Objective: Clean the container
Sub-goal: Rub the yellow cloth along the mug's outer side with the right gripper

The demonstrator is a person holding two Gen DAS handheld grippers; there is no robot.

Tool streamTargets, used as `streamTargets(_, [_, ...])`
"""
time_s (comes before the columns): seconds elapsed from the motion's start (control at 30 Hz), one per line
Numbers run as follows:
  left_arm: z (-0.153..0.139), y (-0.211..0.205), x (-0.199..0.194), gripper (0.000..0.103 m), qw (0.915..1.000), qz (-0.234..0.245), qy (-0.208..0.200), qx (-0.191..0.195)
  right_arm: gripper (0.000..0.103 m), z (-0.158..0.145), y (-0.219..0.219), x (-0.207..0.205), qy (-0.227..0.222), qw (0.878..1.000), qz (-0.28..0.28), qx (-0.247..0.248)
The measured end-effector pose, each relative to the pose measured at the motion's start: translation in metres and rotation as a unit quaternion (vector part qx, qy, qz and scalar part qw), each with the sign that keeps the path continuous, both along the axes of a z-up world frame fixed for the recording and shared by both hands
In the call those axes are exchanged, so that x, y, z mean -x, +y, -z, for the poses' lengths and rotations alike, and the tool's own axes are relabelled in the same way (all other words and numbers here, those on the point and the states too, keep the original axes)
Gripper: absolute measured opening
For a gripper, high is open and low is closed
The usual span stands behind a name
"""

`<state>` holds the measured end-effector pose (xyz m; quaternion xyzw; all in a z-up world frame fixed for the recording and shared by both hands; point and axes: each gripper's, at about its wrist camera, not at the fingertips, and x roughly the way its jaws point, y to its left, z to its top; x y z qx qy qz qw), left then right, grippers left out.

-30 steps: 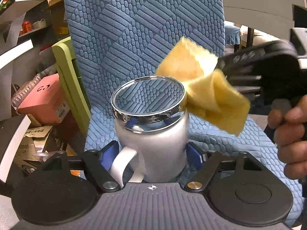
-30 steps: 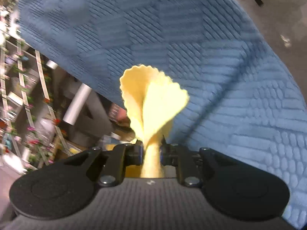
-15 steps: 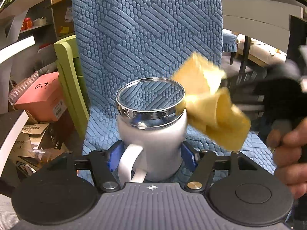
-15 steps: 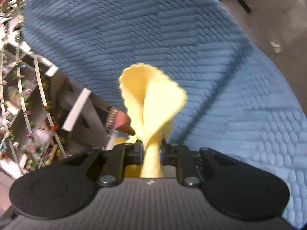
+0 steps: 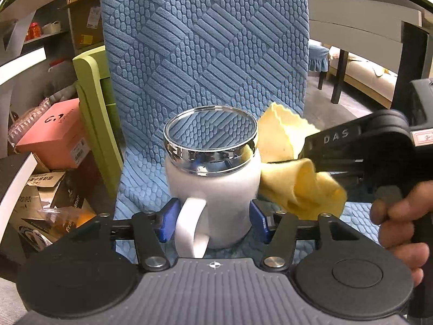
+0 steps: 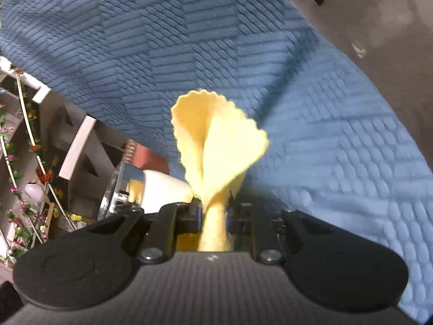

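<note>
I've got the left gripper point(image 5: 212, 219) closing on the white container point(image 5: 213, 189), its blue pads at the 2 sides; the container stands upright on the blue chair point(image 5: 205, 54). The right gripper point(image 6: 215, 216) is clamped on the yellow cloth point(image 5: 295, 178), touching the container's side. My worry — glazed, rounded walls may slip between the pads if I wipe hard. The lid band is mirror chrome; the cloth soft, scallop-edged; the chair cover quilted.

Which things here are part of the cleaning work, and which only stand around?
Part of the job:
- white mug with chrome lid
- yellow cloth
- left gripper, closing around the mug
- right gripper

Standing around:
- pink box
- green chair
</note>
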<state>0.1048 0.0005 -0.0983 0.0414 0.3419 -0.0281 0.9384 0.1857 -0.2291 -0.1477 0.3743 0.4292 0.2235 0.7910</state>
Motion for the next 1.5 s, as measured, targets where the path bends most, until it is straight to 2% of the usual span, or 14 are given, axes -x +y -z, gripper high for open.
streamTargets(0.13, [-0.001,0.001,0.003,0.053,1.0000,0.004,0.003,0.005,0.017,-0.020,-0.002,0.013,-0.052,0.998,0.003,-0.019])
streamTargets(0.2, [-0.002,0.000,0.005,0.053,1.0000,0.006,0.005,0.005,0.017,-0.017,-0.002,0.017,-0.044,0.999,0.004,-0.013])
streamTargets(0.33, [-0.003,0.002,0.005,0.052,0.9999,0.005,0.007,0.013,0.017,0.001,0.001,0.018,0.020,1.000,0.011,-0.010])
streamTargets(0.53, [-0.002,0.003,0.007,0.052,0.9997,0.016,0.006,0.016,0.017,-0.010,-0.008,0.028,-0.018,0.996,0.041,-0.077])
streamTargets(0.67, [-0.001,0.007,0.006,0.052,0.9994,0.018,0.009,0.028,0.017,0.007,-0.001,0.028,0.016,0.998,0.041,-0.046])
streamTargets(0.73, [-0.001,0.008,0.005,0.052,0.9993,0.018,0.010,0.032,0.017,0.010,-0.001,0.026,0.026,0.997,0.046,-0.050])
streamTargets(0.87, [0.000,0.008,0.003,0.052,0.9991,0.017,0.010,0.038,0.017,-0.010,-0.004,0.021,-0.034,0.996,0.046,-0.072])
streamTargets(1.0, [0.001,0.009,0.000,0.052,0.9991,0.010,0.013,0.039,0.017,-0.001,-0.002,0.011,-0.025,0.997,0.037,-0.062])
streamTargets(1.1, [0.002,0.008,-0.001,0.058,0.9991,0.006,0.014,0.040,0.017,0.010,-0.002,0.000,0.003,0.998,0.031,-0.054])
streamTargets(1.17, [0.002,0.007,-0.002,0.062,0.9991,0.004,0.012,0.040,0.018,0.003,-0.002,-0.002,-0.017,0.998,0.026,-0.058])
streamTargets(1.23, [0.002,0.005,-0.003,0.072,0.9993,0.004,0.006,0.035,0.018,-0.003,-0.005,-0.004,-0.038,0.996,0.020,-0.078])
streamTargets(1.3, [0.001,0.003,-0.003,0.081,0.9995,0.003,-0.003,0.030,0.018,-0.001,-0.005,-0.008,-0.037,0.997,0.012,-0.073])
streamTargets(1.43, [0.002,0.000,-0.005,0.086,0.9997,-0.005,-0.010,0.020,0.018,0.012,-0.005,-0.020,-0.010,0.998,-0.002,-0.064])
streamTargets(1.5, [0.003,0.000,-0.007,0.086,0.9997,-0.009,-0.008,0.019,0.018,0.007,-0.006,-0.024,-0.025,0.997,-0.013,-0.070])
